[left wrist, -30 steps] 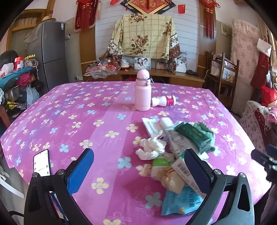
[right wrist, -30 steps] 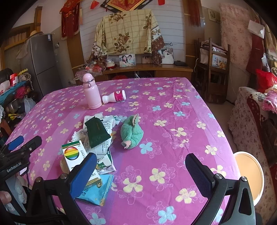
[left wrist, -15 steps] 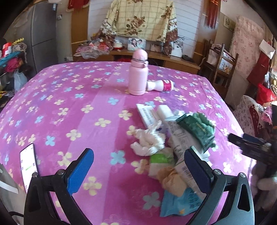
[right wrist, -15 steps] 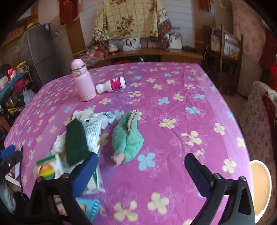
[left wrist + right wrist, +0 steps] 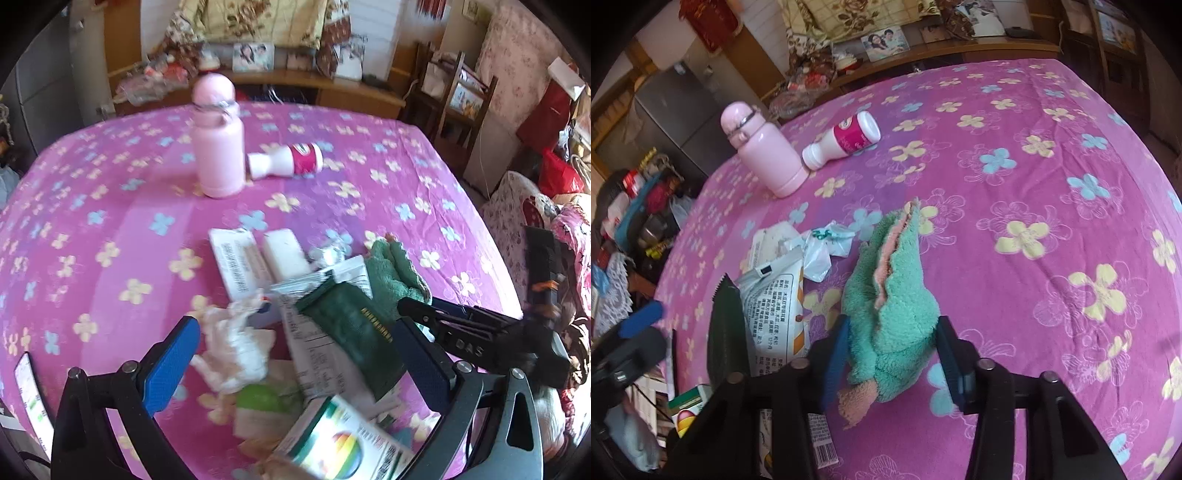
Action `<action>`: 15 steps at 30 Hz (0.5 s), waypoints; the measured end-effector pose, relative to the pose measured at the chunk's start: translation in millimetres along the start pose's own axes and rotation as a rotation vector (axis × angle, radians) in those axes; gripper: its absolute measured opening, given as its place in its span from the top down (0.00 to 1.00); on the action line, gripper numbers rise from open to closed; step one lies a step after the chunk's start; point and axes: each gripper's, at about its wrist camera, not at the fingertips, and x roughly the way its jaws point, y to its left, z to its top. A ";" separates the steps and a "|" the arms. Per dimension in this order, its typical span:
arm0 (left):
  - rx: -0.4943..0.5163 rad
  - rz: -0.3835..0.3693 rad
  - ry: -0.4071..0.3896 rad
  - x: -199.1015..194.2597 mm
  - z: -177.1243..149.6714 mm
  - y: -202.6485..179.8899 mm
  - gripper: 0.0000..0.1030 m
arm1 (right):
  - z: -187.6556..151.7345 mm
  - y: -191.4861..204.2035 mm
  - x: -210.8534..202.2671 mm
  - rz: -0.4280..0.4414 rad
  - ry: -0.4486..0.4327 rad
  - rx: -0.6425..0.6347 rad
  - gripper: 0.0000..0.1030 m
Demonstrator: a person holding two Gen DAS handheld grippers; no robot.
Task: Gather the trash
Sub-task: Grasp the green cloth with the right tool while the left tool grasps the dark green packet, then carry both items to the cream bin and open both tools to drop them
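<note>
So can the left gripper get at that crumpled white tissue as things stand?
Probably yes: the left gripper is open, the crumpled white tissue lies uncovered just inside its left finger; the dark green packet sits alongside, not over it.

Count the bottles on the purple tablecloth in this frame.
2. A pink flask stands upright at the far side of the tablecloth; a white bottle with a red label lies on its side beside it. The wrapper pile could hide another.

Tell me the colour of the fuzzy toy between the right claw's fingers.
Mint green plush toy with a pink ridge, clearest in the right wrist view.
</note>
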 end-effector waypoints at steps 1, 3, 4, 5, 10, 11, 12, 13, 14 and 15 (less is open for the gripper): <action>0.003 0.001 0.011 4.7 1.8 -4.8 0.04 | -1.8 -2.0 -4.1 0.008 -0.002 0.003 0.59; 0.029 0.009 0.026 9.9 3.3 -14.0 0.09 | -5.6 -4.6 -14.1 -0.011 -0.016 -0.004 0.60; 0.048 0.013 0.035 12.8 3.2 -19.9 0.14 | -7.3 -6.1 -20.3 -0.014 -0.026 -0.007 0.61; 0.065 0.020 0.045 16.7 2.7 -24.9 0.17 | -9.2 -8.4 -26.8 -0.019 -0.037 -0.009 0.61; 0.132 0.021 0.133 37.8 -1.4 -44.8 0.63 | -16.7 -21.2 -64.7 -0.046 -0.093 -0.022 0.61; 0.139 0.025 0.130 38.7 -1.9 -47.6 0.65 | -19.7 -23.7 -74.3 -0.057 -0.106 -0.028 0.61; 0.148 0.027 0.123 38.0 -2.2 -50.5 0.71 | -22.7 -27.1 -83.2 -0.062 -0.116 -0.029 0.61; 0.155 0.024 0.120 36.1 -2.5 -52.9 0.75 | -24.9 -30.8 -89.8 -0.065 -0.122 -0.028 0.61; 0.157 0.017 0.118 34.1 -2.0 -54.3 0.78 | -27.5 -34.7 -96.7 -0.071 -0.129 -0.027 0.61; 0.154 0.001 0.114 30.6 -1.4 -55.5 0.82 | -31.2 -39.7 -105.7 -0.083 -0.138 -0.026 0.61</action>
